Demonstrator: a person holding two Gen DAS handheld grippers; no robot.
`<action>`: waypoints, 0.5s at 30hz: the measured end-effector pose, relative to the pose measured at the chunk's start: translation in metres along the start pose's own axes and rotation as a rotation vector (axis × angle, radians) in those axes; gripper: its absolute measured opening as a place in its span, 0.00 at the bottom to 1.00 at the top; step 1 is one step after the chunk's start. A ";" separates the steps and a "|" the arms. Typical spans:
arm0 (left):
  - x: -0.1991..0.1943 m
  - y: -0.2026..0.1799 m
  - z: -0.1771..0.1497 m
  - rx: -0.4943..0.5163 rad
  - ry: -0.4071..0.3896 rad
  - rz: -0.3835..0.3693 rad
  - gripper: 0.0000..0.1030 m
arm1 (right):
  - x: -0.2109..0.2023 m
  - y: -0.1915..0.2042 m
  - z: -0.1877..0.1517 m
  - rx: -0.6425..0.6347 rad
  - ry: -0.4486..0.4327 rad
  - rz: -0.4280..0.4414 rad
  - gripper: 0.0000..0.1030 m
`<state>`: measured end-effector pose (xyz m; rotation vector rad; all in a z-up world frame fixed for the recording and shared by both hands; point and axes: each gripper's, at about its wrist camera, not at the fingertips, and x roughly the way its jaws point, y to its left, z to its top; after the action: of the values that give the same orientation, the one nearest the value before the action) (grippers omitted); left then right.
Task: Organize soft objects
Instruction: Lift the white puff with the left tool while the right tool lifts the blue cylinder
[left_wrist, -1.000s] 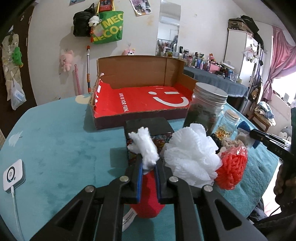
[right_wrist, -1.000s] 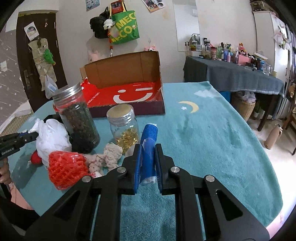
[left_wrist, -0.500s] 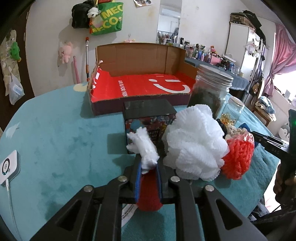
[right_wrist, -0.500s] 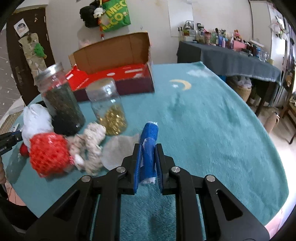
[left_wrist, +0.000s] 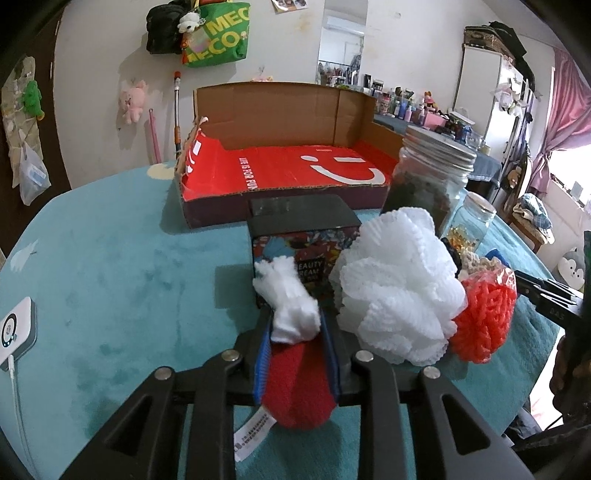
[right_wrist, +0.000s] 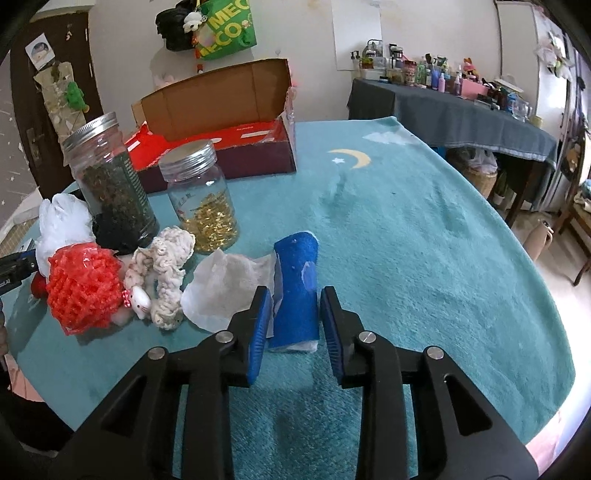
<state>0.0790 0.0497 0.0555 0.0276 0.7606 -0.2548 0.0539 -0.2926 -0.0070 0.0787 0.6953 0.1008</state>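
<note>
Both tongs are opening: the right gripper (right_wrist: 295, 306) has let go of the blue felt roll (right_wrist: 297, 286), now standing mid-frame; the left gripper (left_wrist: 297, 325) loosens around the red-and-white plush sock (left_wrist: 291, 354), lower centre. Both set down.

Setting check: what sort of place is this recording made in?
Most likely a lived-in home, perhaps a bedroom or studio: plush toys and a green tote bag hang on the wall, a side table is crowded with toiletry bottles, and a pink curtain frames the window.
</note>
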 end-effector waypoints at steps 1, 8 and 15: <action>0.000 0.001 0.001 -0.002 -0.003 0.002 0.34 | -0.001 -0.001 -0.001 0.001 -0.001 -0.001 0.27; -0.001 0.004 0.004 -0.009 -0.013 0.007 0.38 | -0.006 -0.008 0.000 0.029 -0.008 0.017 0.28; -0.001 0.003 0.008 -0.003 -0.017 0.008 0.38 | -0.009 -0.013 0.005 0.038 -0.046 0.001 0.63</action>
<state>0.0844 0.0524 0.0617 0.0252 0.7440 -0.2460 0.0507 -0.3067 0.0011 0.1175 0.6515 0.0860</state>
